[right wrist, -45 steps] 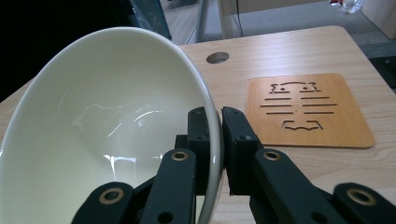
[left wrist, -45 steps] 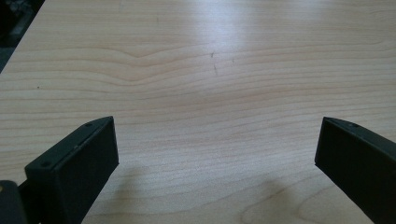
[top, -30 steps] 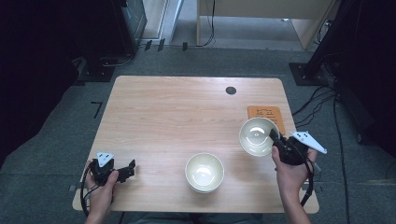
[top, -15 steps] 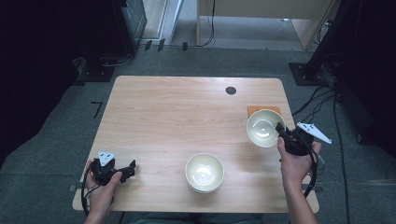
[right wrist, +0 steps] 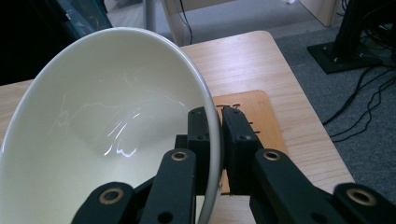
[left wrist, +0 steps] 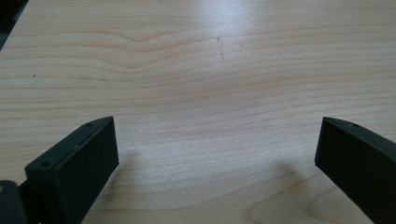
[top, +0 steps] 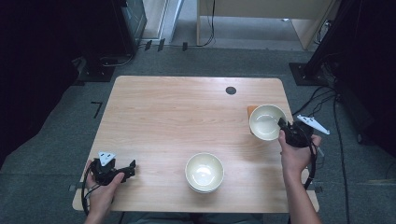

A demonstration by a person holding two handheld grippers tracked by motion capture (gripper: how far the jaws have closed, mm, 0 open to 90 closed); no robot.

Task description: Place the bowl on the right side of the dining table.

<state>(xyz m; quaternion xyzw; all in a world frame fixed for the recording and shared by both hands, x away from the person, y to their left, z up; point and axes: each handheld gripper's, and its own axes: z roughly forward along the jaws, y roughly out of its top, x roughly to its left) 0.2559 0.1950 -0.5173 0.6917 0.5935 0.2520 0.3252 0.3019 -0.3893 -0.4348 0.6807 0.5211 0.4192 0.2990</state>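
A cream bowl [top: 266, 122] hangs tilted above the table's right side, held by its rim. My right gripper [top: 283, 125] is shut on that rim; in the right gripper view the bowl [right wrist: 107, 121] has its rim pinched between the two jaws of the gripper [right wrist: 215, 122]. A stack of cream bowls [top: 204, 172] sits near the front middle of the table. My left gripper [top: 130, 167] rests at the front left corner, open, with bare wood between its jaws in the left gripper view [left wrist: 215, 140].
An orange-brown wooden mat [right wrist: 261, 114] lies on the table under the held bowl, near the right edge. A dark round hole [top: 230, 90] sits at the back of the wooden table [top: 177, 116]. Cables [top: 327, 102] and black stands lie on the floor to the right.
The right hand has carried the bowl toward the back right, over the mat. The left hand and the bowl stack have not moved.
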